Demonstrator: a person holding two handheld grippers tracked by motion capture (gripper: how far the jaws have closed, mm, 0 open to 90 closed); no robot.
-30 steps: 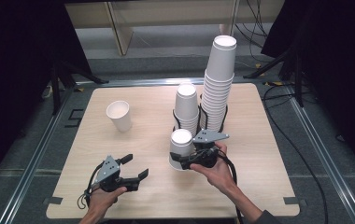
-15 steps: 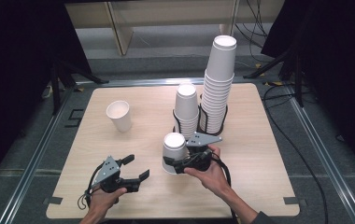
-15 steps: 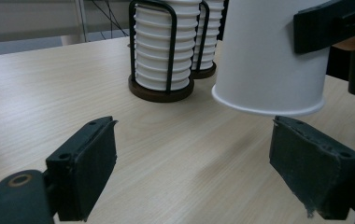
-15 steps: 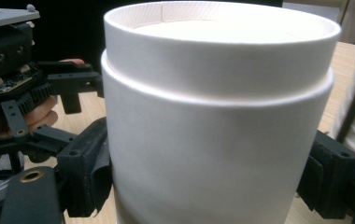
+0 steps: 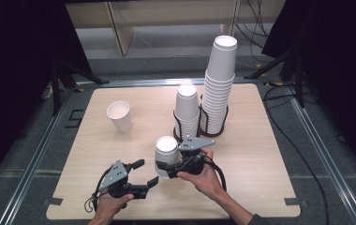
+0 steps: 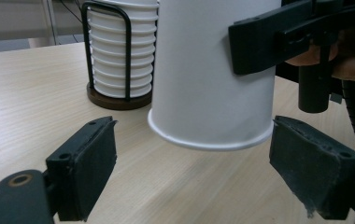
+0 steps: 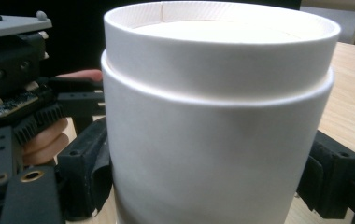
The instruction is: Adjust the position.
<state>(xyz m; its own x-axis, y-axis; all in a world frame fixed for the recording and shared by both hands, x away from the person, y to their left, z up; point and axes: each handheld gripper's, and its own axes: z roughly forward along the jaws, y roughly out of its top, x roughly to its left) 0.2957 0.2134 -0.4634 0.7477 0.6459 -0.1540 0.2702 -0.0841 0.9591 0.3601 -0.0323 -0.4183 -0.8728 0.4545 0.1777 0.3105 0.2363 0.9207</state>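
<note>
White paper cup [image 5: 166, 154], upside down, sits clamped in my right tool [image 5: 174, 168], whose pads press its wall on both sides; in the right gripper view two cups look nested there, one rim showing inside the other. I hold it just above the worktop [image 5: 260, 154], near the front edge, right in front of my left tool [image 5: 145, 173]. That left tool is released, its pads apart on either side of the cup's lower rim and not touching it.

My reading: this cup has come off a stack and I am about to pass it over or pull the nested pair apart, so the left tool has yet to close. One single cup [image 5: 119, 116] already stands mouth up at the left and looks empty.

Behind, a black wire rack [image 5: 213, 126] holds two columns of upturned cups: a short stack [image 5: 187, 110] and a tall stack [image 5: 219, 84]. Plenty remain in both.
</note>
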